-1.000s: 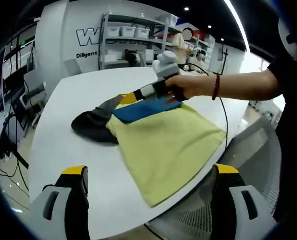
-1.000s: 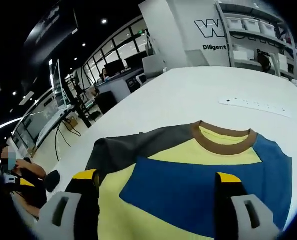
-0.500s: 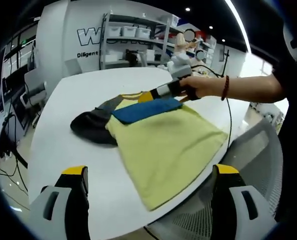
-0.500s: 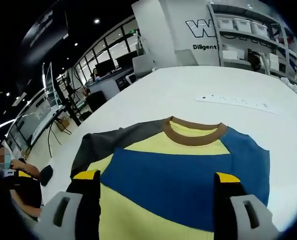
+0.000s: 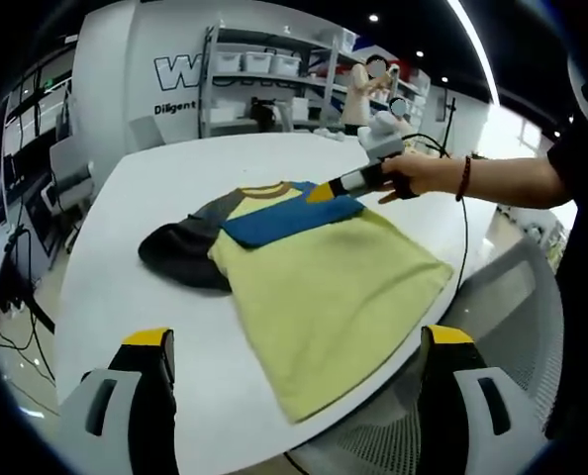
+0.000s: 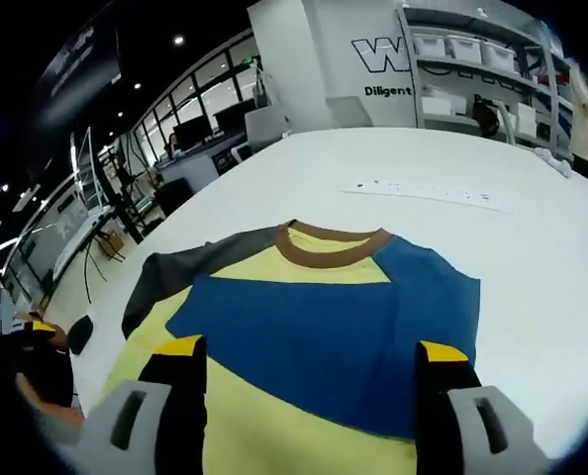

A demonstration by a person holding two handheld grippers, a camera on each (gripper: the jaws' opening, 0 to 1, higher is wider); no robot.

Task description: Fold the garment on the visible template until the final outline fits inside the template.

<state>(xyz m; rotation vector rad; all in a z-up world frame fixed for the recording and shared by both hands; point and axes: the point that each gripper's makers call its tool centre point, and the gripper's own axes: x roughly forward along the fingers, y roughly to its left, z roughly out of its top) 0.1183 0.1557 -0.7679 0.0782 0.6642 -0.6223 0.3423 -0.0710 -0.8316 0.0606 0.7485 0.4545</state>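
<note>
- A soft, matte shirt (image 5: 324, 277), yellow with a blue band and brown ribbed collar (image 6: 331, 247), is spread on the smooth white table (image 5: 126, 297).
- Both the left gripper (image 5: 292, 381) and right gripper (image 6: 311, 396) are seen released, jaws wide apart, nothing grasped.

- Shirt (image 5: 324, 272): lies flat on the white table, yellow body nearest, hem toward the near edge.
- Blue chest panel (image 6: 324, 336) spans the shirt, continuing into the blue right sleeve.
- Brown collar (image 6: 332, 250) at the far end.
- Grey sleeve (image 5: 183, 249) lies bunched on the left.
</note>
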